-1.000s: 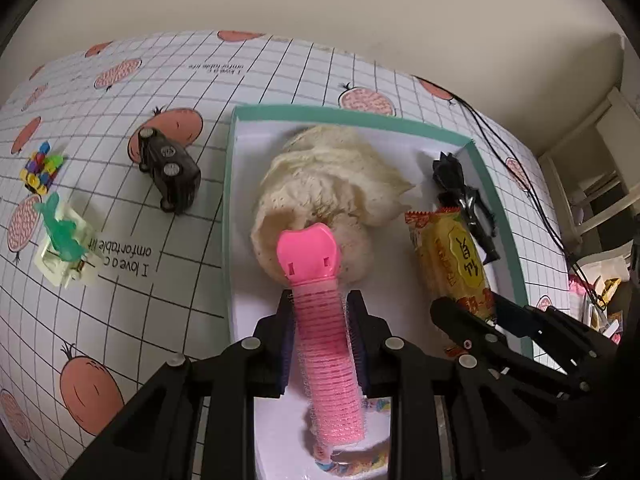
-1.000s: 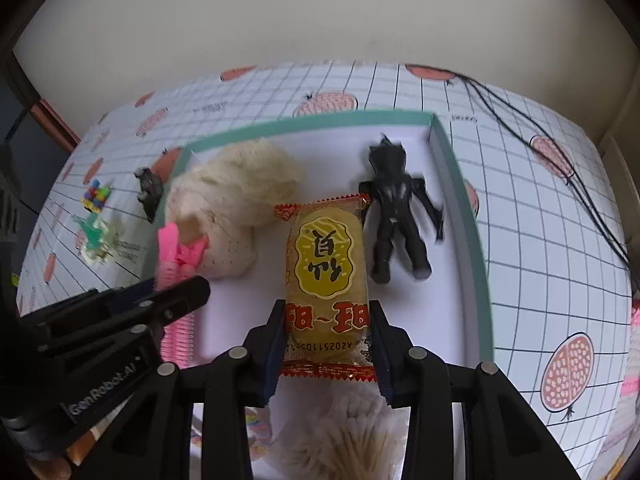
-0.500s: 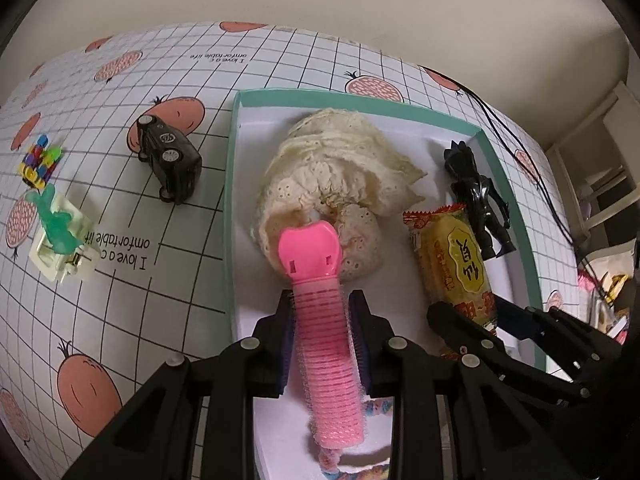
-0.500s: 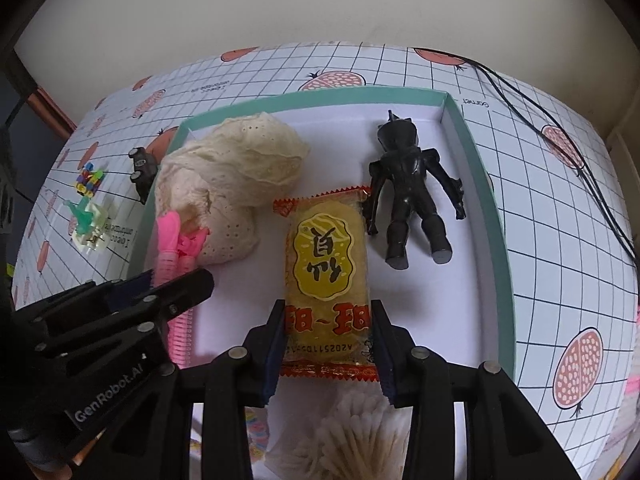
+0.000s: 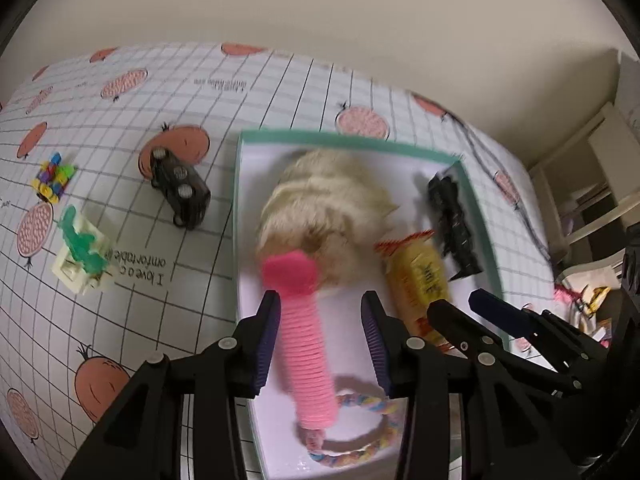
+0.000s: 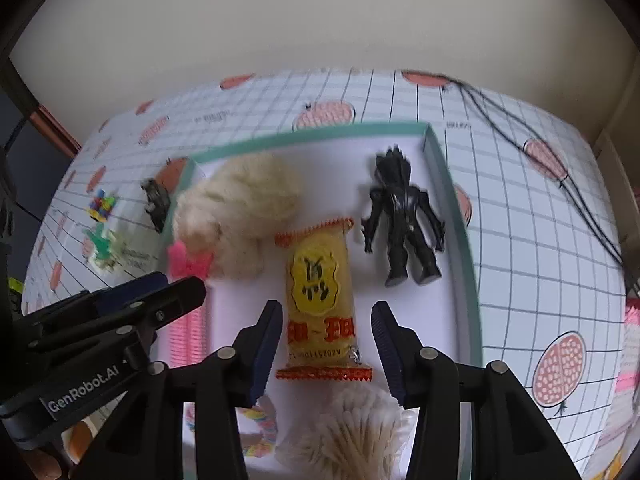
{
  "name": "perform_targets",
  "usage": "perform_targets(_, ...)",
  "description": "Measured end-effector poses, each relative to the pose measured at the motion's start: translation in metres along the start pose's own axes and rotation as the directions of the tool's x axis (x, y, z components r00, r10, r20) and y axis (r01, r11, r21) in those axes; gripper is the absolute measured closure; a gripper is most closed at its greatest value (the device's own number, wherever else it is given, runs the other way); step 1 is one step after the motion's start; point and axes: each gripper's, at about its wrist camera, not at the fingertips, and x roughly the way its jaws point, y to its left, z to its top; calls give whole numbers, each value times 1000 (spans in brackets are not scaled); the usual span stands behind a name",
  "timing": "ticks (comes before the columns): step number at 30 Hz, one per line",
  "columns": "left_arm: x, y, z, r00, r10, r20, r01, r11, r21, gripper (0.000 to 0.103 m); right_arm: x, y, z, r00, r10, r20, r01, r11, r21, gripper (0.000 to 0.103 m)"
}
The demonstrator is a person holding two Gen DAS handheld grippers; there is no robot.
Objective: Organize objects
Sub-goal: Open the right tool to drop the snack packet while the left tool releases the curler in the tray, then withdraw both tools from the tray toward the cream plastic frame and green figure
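Observation:
A white tray with a teal rim (image 5: 348, 138) (image 6: 466, 216) lies on the table. My left gripper (image 5: 322, 312) is open, and the pink hair roller (image 5: 304, 340) lies in the tray between its spread fingers, close to the left one. My right gripper (image 6: 324, 320) is open too, its fingers apart on either side of the yellow snack packet (image 6: 320, 296) lying in the tray. A cream knitted item (image 5: 324, 216) (image 6: 240, 208) and a black figure (image 6: 404, 216) (image 5: 452, 220) rest in the tray as well.
On the cloth left of the tray are a black toy car (image 5: 180, 188), a green-and-cream clip (image 5: 82, 248) and a colourful block cluster (image 5: 52, 178). A pastel rope ring (image 5: 360, 436) and a bunch of cotton swabs (image 6: 348, 428) lie at the tray's near end. Black cables (image 6: 552, 160) run at right.
Both grippers have opened: the left let go of the pink roller, the right let go of the snack packet. Both items now lie in the tray.

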Motion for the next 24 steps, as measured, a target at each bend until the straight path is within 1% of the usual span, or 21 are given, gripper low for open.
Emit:
perform_targets(2,-8,1,2,1000,-12,21,12,1000,-2,58,-7,2,2,1000,6,19,-6,1000,-4,53)
perform_targets(4,-10,-1,6,999,4,45,-4,1000,-5,53,-12,4,3,999,8,31,-7,1000,-13,53)
perform_targets(7,-9,1,8,998,26,56,-26,1000,-5,53,-14,10,5,999,14,37,-13,999,-29,53)
perform_targets(10,-5,4,9,997,44,59,-44,999,-13,52,-11,17,4,999,4,38,-2,999,-53,52)
perform_targets(11,-4,6,9,997,47,58,-46,999,-18,52,-11,18,3,999,4,38,-2,998,-55,49)
perform_targets(12,-3,8,9,997,52,58,-50,998,-25,50,-10,17,3,999,4,37,-2,998,-57,42)
perform_targets(13,-4,11,9,997,55,60,-53,998,-35,48,-9,18,4,999,3,39,-1,998,-57,40)
perform_targets(15,-6,17,10,996,56,68,-53,997,-51,38,-9,18,4,999,4,44,-1,998,-63,36)
perform_targets(16,-9,20,10,995,60,78,-55,997,-60,36,-9,19,4,999,-1,48,5,998,-69,34)
perform_targets(17,-10,22,11,994,63,84,-58,996,-64,33,-9,19,4,999,-4,52,8,997,-72,30)
perform_targets(18,-11,24,12,993,69,91,-62,996,-70,28,-9,20,5,999,-6,54,10,997,-76,28)
perform_targets(21,-15,30,14,990,83,116,-73,993,-91,18,-9,22,5,998,-7,59,12,996,-84,22)
perform_targets(22,-17,34,14,989,90,122,-78,992,-100,17,-8,23,5,998,-10,62,15,996,-91,20)
perform_targets(24,-18,37,15,986,101,134,-86,990,-113,10,-8,25,4,998,-14,67,20,995,-98,13)
